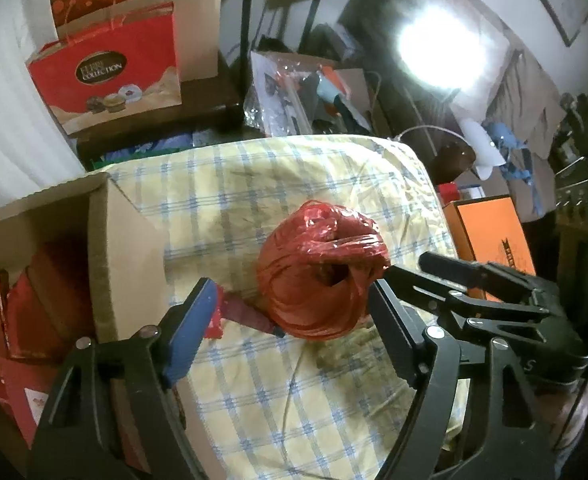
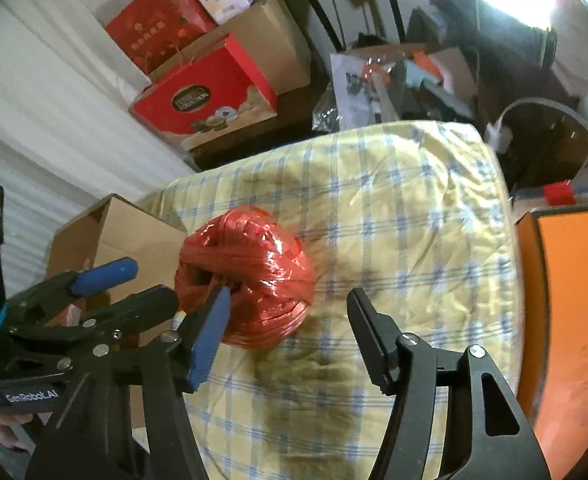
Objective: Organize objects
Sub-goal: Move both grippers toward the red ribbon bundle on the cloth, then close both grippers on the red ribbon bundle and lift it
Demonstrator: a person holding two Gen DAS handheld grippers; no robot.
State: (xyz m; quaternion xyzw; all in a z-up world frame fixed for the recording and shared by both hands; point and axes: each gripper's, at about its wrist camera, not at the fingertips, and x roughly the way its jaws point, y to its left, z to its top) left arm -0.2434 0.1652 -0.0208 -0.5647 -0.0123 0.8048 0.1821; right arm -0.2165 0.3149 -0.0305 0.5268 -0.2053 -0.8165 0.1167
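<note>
A red ball of plastic twine (image 1: 317,276) lies on the yellow-and-blue checked cloth (image 1: 294,184). My left gripper (image 1: 292,286) is open, and the ball's near side sits between its blue pad (image 1: 194,328) and its black finger. The black finger is at the ball's right edge, with a gap on the blue side. In the right wrist view the ball (image 2: 250,276) rests against the tip of the blue pad (image 2: 210,332) of my open right gripper (image 2: 290,294), off to its left. The left gripper (image 2: 134,286) shows at the left there.
An open cardboard box (image 1: 110,248) holding red packets stands left of the ball. A small flat red item (image 1: 246,314) lies beside the ball. An orange box (image 2: 565,312) is at the right. Red gift bags (image 1: 106,68) and clutter stand behind the cloth.
</note>
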